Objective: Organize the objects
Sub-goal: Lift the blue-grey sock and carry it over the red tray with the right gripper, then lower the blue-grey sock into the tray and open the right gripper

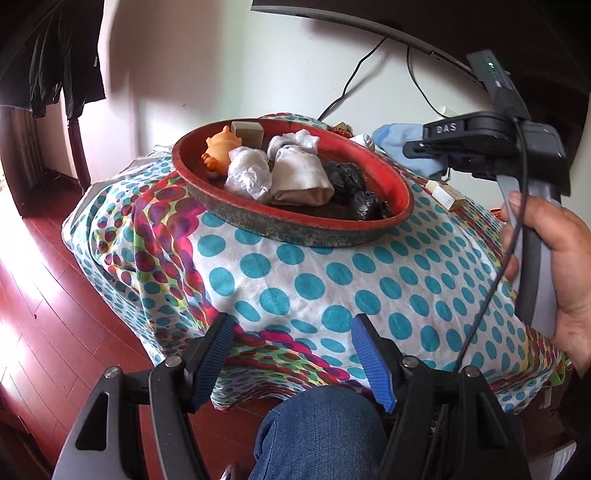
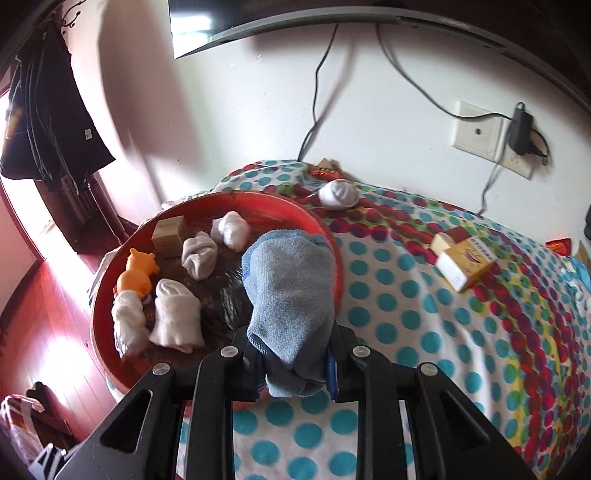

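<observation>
Rolled blue sock point(image 2: 290, 295) above red tray point(image 2: 103, 295)

Setting: a lived-in room of a home. Ahead of the jaws, a table under a dotted cloth point(image 2: 424, 295) stands against a white wall. Above it, far beyond the jaws, hangs the lower edge of a flat screen point(image 2: 332, 22) with cables point(image 2: 314, 110) running down. Charger point(image 2: 521, 129) plugged into a wall socket, ahead and right. Dark clothes point(image 2: 44, 122) hang far left; red wooden floor point(image 1: 55, 314) below.
</observation>
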